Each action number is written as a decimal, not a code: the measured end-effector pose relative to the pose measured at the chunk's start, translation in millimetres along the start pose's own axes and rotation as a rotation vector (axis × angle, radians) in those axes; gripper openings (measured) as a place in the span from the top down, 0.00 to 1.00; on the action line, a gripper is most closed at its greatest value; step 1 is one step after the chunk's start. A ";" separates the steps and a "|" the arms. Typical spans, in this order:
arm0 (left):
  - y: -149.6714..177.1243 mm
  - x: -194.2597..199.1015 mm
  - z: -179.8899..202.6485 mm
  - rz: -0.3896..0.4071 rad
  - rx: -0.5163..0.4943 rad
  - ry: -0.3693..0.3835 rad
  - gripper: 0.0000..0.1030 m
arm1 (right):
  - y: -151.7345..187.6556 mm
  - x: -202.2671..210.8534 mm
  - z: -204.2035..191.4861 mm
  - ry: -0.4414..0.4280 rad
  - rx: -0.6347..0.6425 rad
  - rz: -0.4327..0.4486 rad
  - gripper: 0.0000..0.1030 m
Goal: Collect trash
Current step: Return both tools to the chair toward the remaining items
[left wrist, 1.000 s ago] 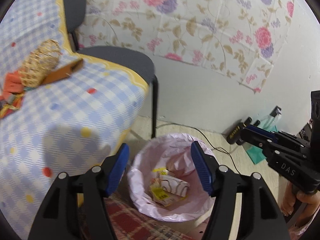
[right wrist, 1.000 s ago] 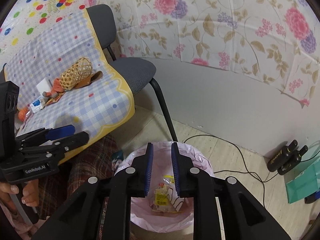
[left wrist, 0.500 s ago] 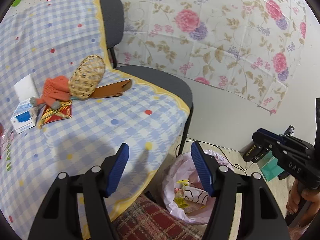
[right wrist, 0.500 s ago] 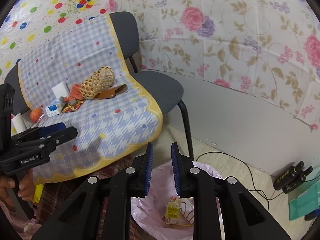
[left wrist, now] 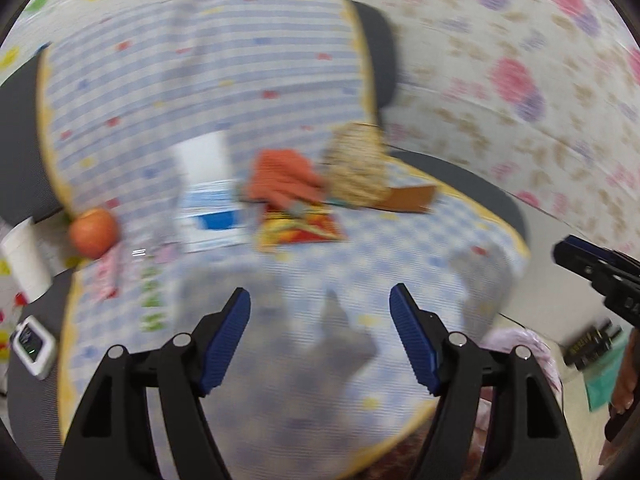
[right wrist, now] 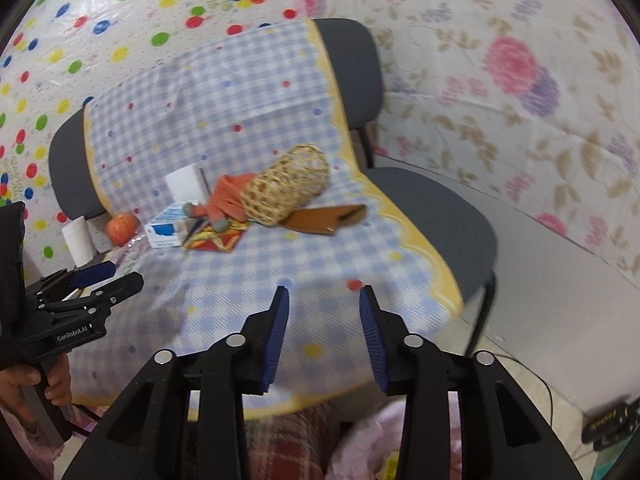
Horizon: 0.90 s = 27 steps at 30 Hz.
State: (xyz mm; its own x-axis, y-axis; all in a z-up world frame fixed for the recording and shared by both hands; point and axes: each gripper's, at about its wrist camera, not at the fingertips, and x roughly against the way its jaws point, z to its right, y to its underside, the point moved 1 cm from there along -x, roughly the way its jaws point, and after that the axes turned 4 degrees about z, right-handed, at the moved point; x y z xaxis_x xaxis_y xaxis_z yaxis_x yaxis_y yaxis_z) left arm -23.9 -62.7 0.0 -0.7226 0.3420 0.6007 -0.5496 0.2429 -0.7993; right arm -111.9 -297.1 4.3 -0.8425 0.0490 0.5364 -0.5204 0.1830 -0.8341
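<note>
Both grippers, left gripper (left wrist: 320,332) and right gripper (right wrist: 324,328), just widened, empty, facing one apple (right wrist: 122,227), one basket (right wrist: 286,189).

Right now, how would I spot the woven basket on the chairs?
Find the checked blue cloth draped over the grey chairs. The woven basket lies on its side there, its mouth over an orange cloth; nothing else there is openwork wicker.
</note>
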 end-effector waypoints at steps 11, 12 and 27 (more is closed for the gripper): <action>3.9 -21.6 -128.2 -0.033 0.127 -0.206 0.32 | -36.8 -65.9 -62.9 -0.101 0.067 -0.020 0.53; 4.5 -25.5 -136.2 -0.040 0.125 -0.215 0.32 | -40.8 -70.7 -67.8 -0.109 0.069 -0.020 0.53; -6.5 -98.6 -170.2 -0.204 0.016 -0.183 0.62 | -60.8 -103.3 -109.6 -0.145 0.108 -0.029 0.53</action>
State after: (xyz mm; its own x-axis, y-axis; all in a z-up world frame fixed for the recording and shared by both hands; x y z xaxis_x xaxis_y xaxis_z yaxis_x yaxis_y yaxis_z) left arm 122.3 56.5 -56.1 -0.6590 0.1177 0.7429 -0.6971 0.2752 -0.6620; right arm 22.0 -205.7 13.7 -0.8342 -0.0985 0.5426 -0.5500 0.0756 -0.8318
